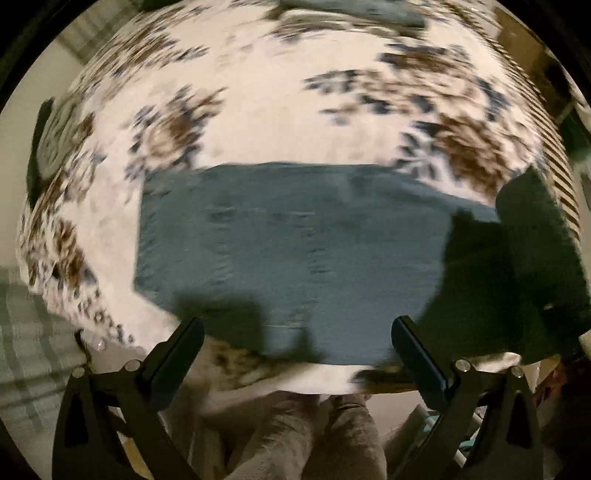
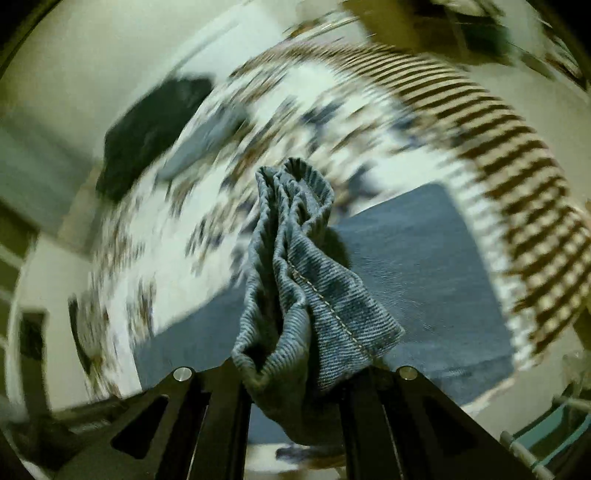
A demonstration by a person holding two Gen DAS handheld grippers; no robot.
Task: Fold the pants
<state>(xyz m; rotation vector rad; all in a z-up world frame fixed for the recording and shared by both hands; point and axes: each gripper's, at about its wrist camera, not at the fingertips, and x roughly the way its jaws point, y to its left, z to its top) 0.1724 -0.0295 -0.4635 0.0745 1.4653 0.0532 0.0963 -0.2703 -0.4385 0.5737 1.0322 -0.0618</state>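
A: Left wrist view, nearest first. What lies at the bottom edge?

B: The left gripper [image 1: 297, 349], jaws spread wide with nothing between them, pointing down. Below and between its fingers stand the person's legs [image 1: 317, 435] in grey-brown cloth.

A: And beyond the fingertips?

B: The pants [image 1: 280, 240], blue denim, lying flat as a broad rectangle on the bed [image 1: 266, 122], whose cover is white with a brown and blue floral print. A dark shape [image 1: 532, 266] overlaps the pants' right end; it is too blurred to identify. At the far top edge a grey-blue cloth [image 1: 354, 9] lies on the cover.

A: Right wrist view, same order.

B: The right gripper [image 2: 295, 391], jaws pressed together on a bunched part of the pants [image 2: 295, 266]. The gathered denim stands up from the jaws, a stitched hem running across it.

A: Behind the bunch?

B: The rest of the pants spreads flat on the floral cover, reaching toward a brown-and-white striped border [image 2: 517, 177] of the bedding. Farther off, left of centre, a pale blue cloth [image 2: 207, 136] lies beside a dark bundle [image 2: 147, 133] at the bed's edge. This view is heavily blurred.
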